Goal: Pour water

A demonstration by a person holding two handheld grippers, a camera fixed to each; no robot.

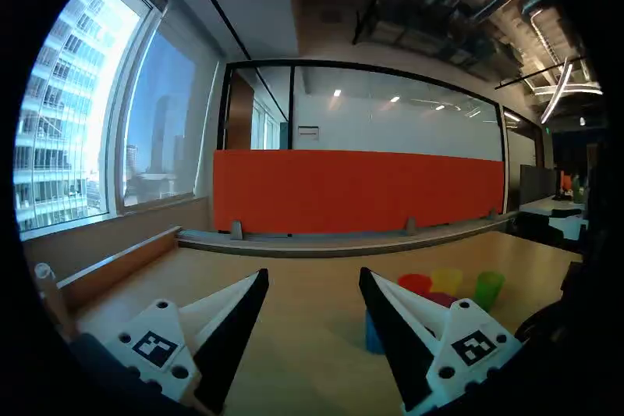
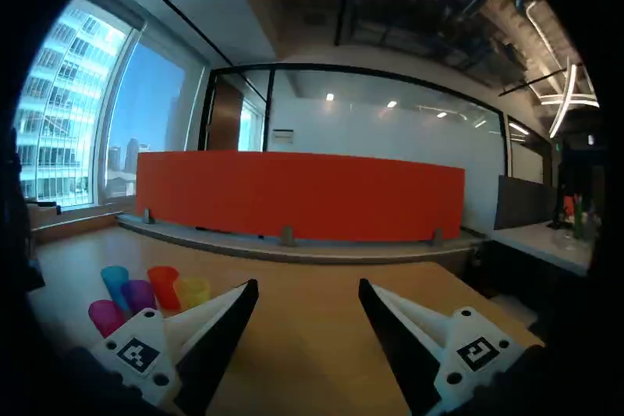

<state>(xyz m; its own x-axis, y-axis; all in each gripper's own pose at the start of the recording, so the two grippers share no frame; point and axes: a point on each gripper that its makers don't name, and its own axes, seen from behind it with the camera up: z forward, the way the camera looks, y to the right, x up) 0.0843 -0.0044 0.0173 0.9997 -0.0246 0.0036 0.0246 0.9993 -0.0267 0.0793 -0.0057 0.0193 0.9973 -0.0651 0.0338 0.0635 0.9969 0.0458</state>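
On the pale wooden tabletop (image 2: 312, 338) your target is the cluster of small coloured plastic cups (image 2: 148, 295), low on the left in the right gripper view and just past the right-hand finger in the left gripper view. Your left gripper (image 1: 313, 272) and right gripper (image 2: 308, 283) both hang with fingers spread apart, holding nothing. I cannot tell which cup holds water. The cups crowd together, so choose one at the edge, such as the translucent green cup (image 1: 489, 289). Straddle it squarely, close gently at mid-wall and keep it upright.
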